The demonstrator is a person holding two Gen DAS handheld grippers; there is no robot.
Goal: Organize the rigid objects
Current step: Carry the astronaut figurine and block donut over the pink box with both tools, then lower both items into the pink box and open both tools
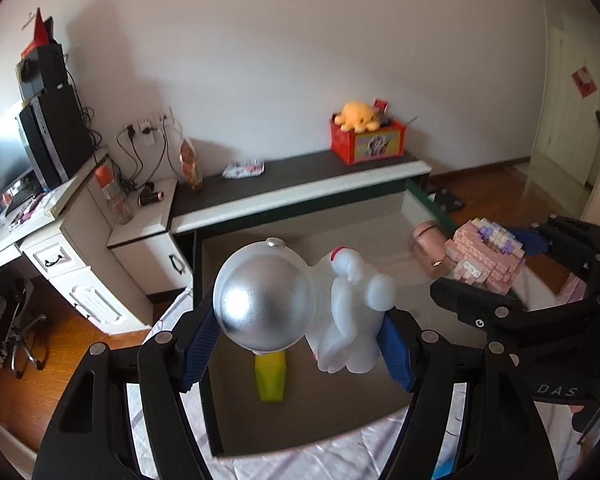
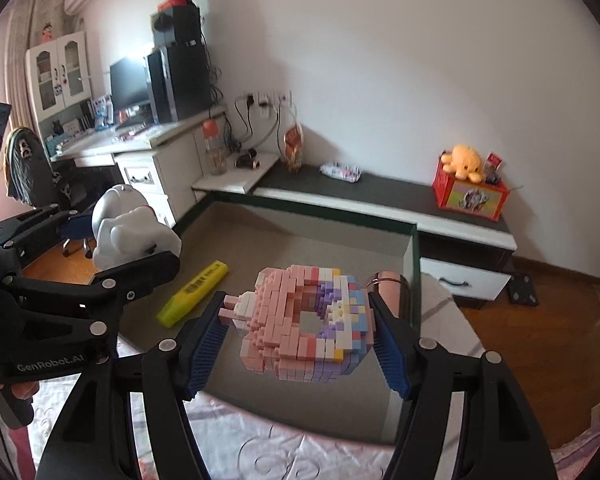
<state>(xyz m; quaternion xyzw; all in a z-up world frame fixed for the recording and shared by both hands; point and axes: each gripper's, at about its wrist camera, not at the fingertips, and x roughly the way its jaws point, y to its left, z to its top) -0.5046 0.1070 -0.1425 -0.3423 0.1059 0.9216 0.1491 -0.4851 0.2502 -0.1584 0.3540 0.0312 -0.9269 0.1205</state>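
My left gripper (image 1: 298, 344) is shut on a white astronaut figure with a silver helmet (image 1: 300, 300) and holds it above an open grey storage box (image 1: 208, 360). It also shows in the right wrist view (image 2: 128, 228). My right gripper (image 2: 298, 340) is shut on a pink and purple brick-built model (image 2: 304, 324), held above the same box (image 2: 414, 280). The model also shows in the left wrist view (image 1: 486, 258). A yellow highlighter (image 2: 194, 294) lies on the box floor. A pink cup (image 1: 430, 250) lies in the box's far right corner.
The box rests on a bed with a pale patterned sheet (image 2: 260, 448). Behind it runs a low dark-topped bench (image 1: 300, 176) with a red box and a yellow plush octopus (image 1: 358, 114). A white desk with a computer (image 1: 52, 140) stands at the left. Wooden floor (image 2: 540, 340) lies at the right.
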